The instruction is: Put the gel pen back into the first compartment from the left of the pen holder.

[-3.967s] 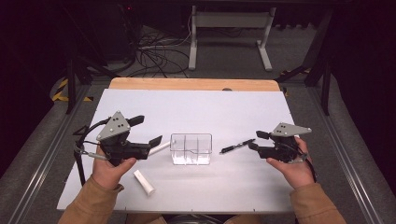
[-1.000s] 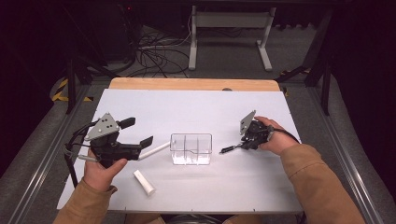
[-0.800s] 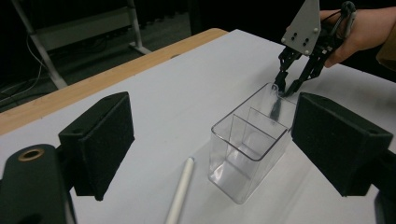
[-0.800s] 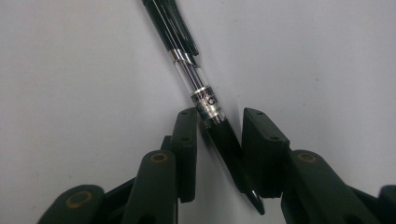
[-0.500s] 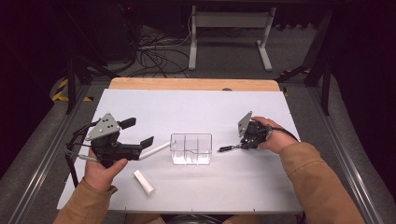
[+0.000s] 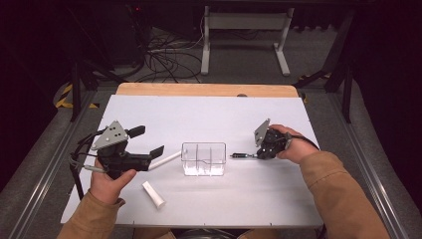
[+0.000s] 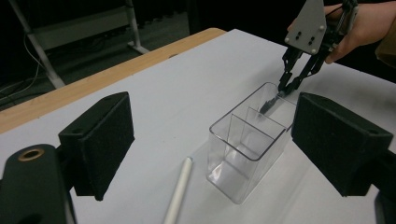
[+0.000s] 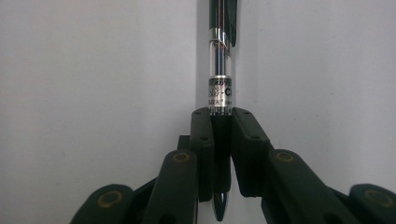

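The right gripper (image 6: 257,155) has just been closing its fingers (image 8: 203,154) on a pen (image 8: 220,70), and in the right gripper view they now pinch its barrel from both sides, with the pointed tip poking out below the pads and the clear section with its silver band running away over the white tabletop (image 6: 209,114). In the high view the pen (image 6: 243,156) lies level, reaching from the gripper toward the right wall of a clear plastic organizer box (image 6: 203,159) that stands upright near the middle of the tabletop, its inside split by thin dividers; whether the pen's far end touches the box I cannot tell. The left gripper (image 6: 152,150) hovers just left of the box with its fingers (image 7: 100,140) spread wide and nothing between them. A slim white pen (image 6: 165,160) lies slanted on the tabletop between that gripper and the box, and a short white cylinder (image 6: 154,194), perhaps a cap or chalk, rests nearer the person, well apart from the box.
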### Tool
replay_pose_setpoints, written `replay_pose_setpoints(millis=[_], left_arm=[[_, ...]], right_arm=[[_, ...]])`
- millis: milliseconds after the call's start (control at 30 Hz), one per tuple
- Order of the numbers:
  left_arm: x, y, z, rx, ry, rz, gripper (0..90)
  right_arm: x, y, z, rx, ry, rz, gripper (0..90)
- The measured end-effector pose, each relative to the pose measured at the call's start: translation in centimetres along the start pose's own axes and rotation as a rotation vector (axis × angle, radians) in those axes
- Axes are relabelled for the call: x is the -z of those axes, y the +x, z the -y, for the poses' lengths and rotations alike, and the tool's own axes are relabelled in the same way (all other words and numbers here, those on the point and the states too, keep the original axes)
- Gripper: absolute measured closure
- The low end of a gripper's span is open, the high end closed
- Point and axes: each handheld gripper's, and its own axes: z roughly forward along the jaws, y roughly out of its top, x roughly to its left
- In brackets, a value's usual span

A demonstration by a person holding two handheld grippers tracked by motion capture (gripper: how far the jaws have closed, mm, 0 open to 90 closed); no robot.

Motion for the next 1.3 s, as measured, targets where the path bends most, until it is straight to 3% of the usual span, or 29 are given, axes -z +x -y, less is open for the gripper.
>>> replay_pose_setpoints(millis=[367,533,633,667,900,1100,1300], left_arm=[[-0.1,-0.2,-0.1,-0.004,0.002,0.007,14.1],[-0.2,-0.3,-0.1,-0.01,0.007,0.011,14.1],[-0.2,-0.3,-0.1,-0.009,0.006,0.015,14.1],[-0.2,-0.4,-0.1,-0.013,0.007,0.014,14.1],[-0.5,-0.7,-0.2,-0.029,0.018,0.027,14.0],[-0.7,-1.1,-0.4,-0.044,0.016,0.074,15.9],[-1.1,-1.7,-1.0,-0.065,0.019,0.115,13.0]], right_arm=[[5.1,1.5,-0.5,-0.047,-0.068,0.069,80.1],[7.6,2.7,-1.7,-0.057,-0.065,0.07,80.2],[8.7,3.6,-2.4,-0.08,-0.084,0.058,80.2],[9.0,3.8,-2.6,-0.068,-0.094,0.065,80.2],[9.7,5.5,-4.6,-0.048,-0.12,0.029,80.2],[9.5,6.6,-6.3,-0.059,-0.107,-0.024,80.2],[9.0,7.5,-8.2,-0.025,-0.101,-0.052,80.1]])
